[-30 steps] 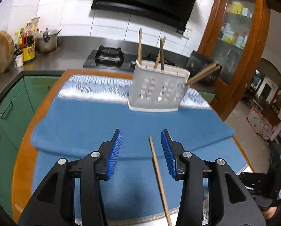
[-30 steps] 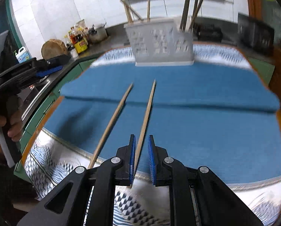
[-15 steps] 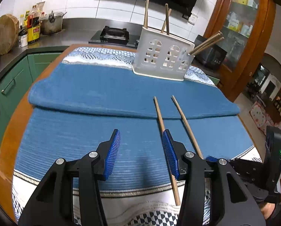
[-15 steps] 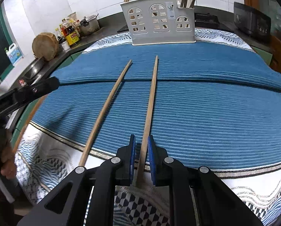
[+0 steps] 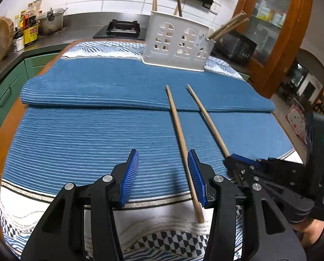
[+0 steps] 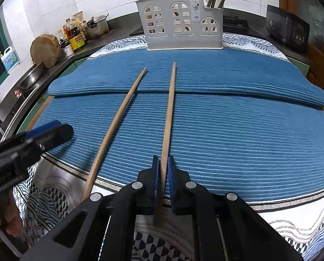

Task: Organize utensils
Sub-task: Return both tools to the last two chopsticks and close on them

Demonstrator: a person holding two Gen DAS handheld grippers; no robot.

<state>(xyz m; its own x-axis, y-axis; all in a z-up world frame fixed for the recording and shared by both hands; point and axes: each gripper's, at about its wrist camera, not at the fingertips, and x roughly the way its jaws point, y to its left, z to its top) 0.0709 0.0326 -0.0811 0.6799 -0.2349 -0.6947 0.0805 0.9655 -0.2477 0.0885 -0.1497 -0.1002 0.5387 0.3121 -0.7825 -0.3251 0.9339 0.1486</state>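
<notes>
Two wooden chopsticks lie side by side on the blue mat, pointing at the white utensil holder (image 5: 176, 41) (image 6: 184, 27), which has several chopsticks standing in it. My left gripper (image 5: 164, 174) is open; the left chopstick (image 5: 180, 137) (image 6: 116, 119) runs along the inside of its right finger. My right gripper (image 6: 162, 175) is shut on the near end of the right chopstick (image 6: 168, 113) (image 5: 207, 119), which still lies on the mat. It also shows in the left wrist view (image 5: 240, 163).
The blue mat (image 5: 85, 134) (image 6: 248, 134) covers the table over a patterned cloth. A counter with a chopping block (image 6: 45, 50), bottles and a pot (image 5: 51, 21) lies left. A wooden cabinet (image 5: 277, 28) stands right.
Both grippers have pulled back toward the table's near edge and lowered. The left chopstick now sits against my left gripper's right finger. My right gripper stays shut on its chopstick.
</notes>
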